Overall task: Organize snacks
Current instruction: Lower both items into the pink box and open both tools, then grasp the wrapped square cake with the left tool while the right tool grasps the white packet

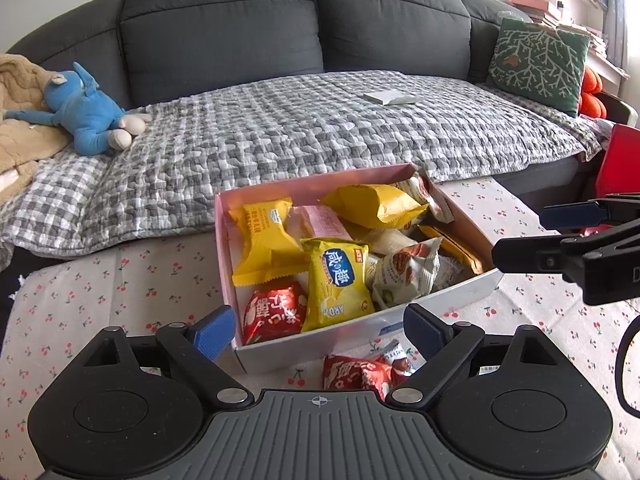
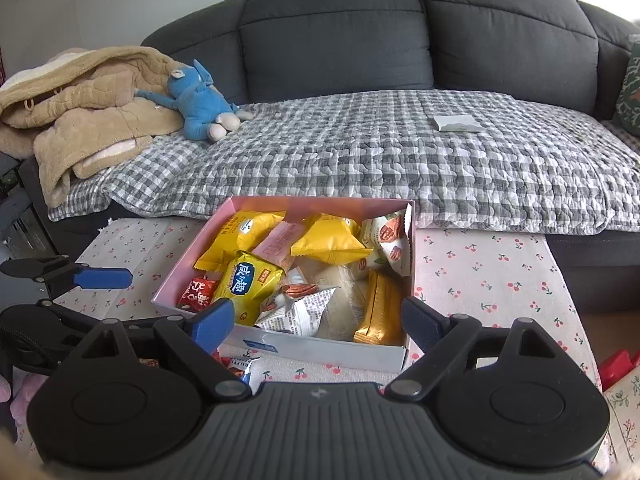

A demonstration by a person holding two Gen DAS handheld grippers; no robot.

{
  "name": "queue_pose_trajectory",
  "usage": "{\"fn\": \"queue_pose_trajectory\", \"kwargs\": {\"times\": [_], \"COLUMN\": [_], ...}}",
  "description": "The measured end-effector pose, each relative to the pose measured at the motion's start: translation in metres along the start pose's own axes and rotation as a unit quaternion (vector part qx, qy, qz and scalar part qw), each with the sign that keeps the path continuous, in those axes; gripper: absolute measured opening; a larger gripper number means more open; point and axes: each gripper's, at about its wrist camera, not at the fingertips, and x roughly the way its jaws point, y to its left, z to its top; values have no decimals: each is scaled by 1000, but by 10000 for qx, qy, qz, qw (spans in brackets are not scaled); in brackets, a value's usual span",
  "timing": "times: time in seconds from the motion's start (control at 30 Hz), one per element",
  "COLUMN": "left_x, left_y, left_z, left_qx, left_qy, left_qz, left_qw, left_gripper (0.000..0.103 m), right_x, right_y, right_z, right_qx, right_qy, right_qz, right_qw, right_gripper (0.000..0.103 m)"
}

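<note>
Left gripper (image 1: 319,330): jaws wide, nothing between them. Right gripper (image 2: 318,322): jaws wide, empty.

Red packet (image 1: 360,372): on the worktop just in front of the box, lower part hidden behind the left gripper's body. A second packet (image 2: 240,368) beside it, mostly hidden; print unreadable.

Box (image 2: 320,350): pink inside, white outside, open, on the worktop. It holds the snacks: yellow packets (image 2: 252,284), a red packet (image 2: 196,290), nut packets (image 2: 390,240); those beneath are hard to make out.

Worktop (image 2: 492,280): cherry-print cloth.

Beyond the box: grey sofa (image 2: 336,36) with checked blanket (image 2: 360,152), blue soft toy (image 2: 200,104), tan coat (image 2: 84,108), flat white item (image 2: 458,123), green cushion (image 1: 540,60) partly cut off.
</note>
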Motion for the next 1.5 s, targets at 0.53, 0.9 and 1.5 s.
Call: {"fn": "queue_pose_trajectory", "kwargs": {"times": [0.53,0.9,1.5], "left_x": [-25,-12,14], "left_y": [9,20,47], "left_z": [-58,-102,-115], "left_qx": [-82,365,351], "left_qy": [124,325,-49], "left_qz": [-55,76,-465], "left_qw": [9999,9988,9983], "left_gripper": [95,95,103], "right_x": [-22,-15,6], "right_y": [-8,2,-2], "right_z": [-28,-79,-111], "right_qx": [146,-765,-1377], "right_qy": [125,706,630], "right_qz": [207,182,472], "right_qw": [9996,9944,9873], "right_gripper": [99,101,103]}}
